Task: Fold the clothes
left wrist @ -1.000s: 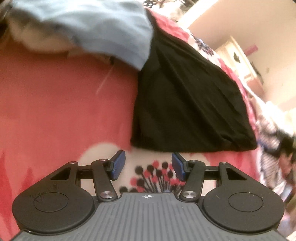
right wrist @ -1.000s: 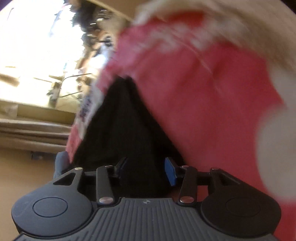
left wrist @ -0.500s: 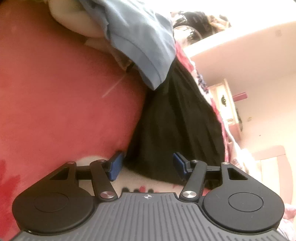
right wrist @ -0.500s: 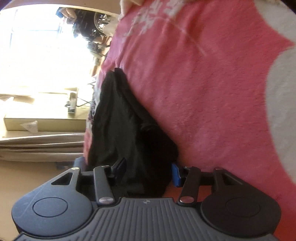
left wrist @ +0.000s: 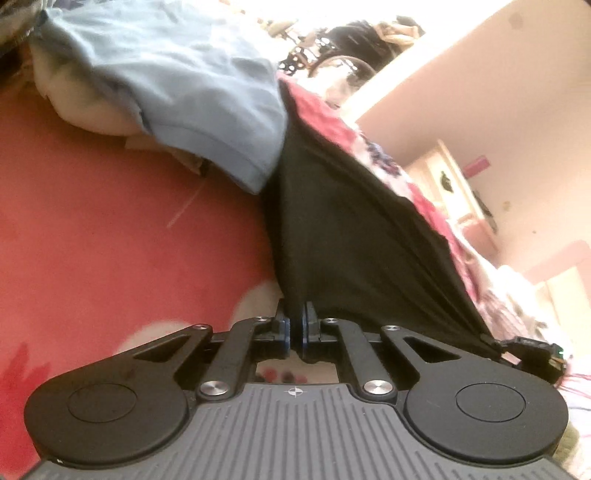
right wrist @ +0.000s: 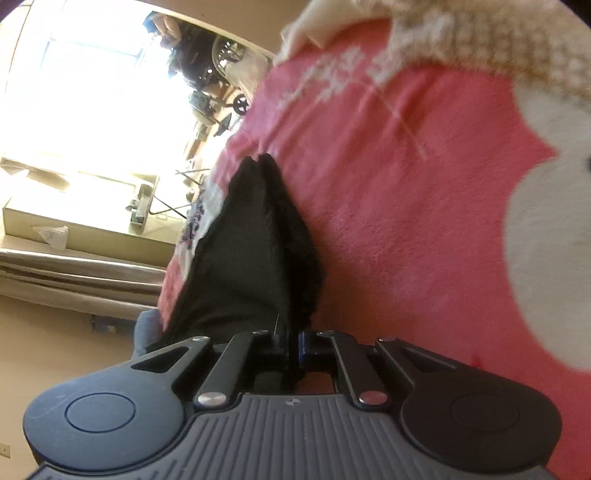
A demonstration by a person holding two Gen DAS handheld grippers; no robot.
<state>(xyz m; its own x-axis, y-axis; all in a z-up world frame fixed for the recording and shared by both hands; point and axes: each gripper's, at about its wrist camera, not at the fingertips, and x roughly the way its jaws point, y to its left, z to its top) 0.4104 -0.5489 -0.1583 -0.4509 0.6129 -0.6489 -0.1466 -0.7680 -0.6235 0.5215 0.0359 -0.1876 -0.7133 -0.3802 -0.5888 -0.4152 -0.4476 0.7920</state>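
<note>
A black garment (left wrist: 354, 236) is lying on a pink blanket (left wrist: 110, 251), and both grippers are pinching it at its near edge. In the left wrist view the cloth is fanning out from the left gripper (left wrist: 295, 328), pulled into taut folds that run up and to the right. The left jaws have just been closing and are now pressed together on a corner of the black fabric, which is rising out between the blue pads (left wrist: 283, 332). At the garment's far right corner the other gripper (left wrist: 532, 354) is showing as a dark shape at the cloth's edge.

In the right wrist view the garment (right wrist: 251, 251) is stretching away from the right gripper (right wrist: 293, 343) in a long narrow ridge along the blanket's (right wrist: 406, 221) left side. These jaws have also just been closing and are clamping the black cloth between them.

A light blue garment (left wrist: 177, 81) is lying over the black one's far end, on top of a pale heap (left wrist: 92, 110). A cream knitted cloth (right wrist: 480, 33) is sitting at the blanket's far edge. White flower shapes (right wrist: 546, 240) are patterning the blanket.
</note>
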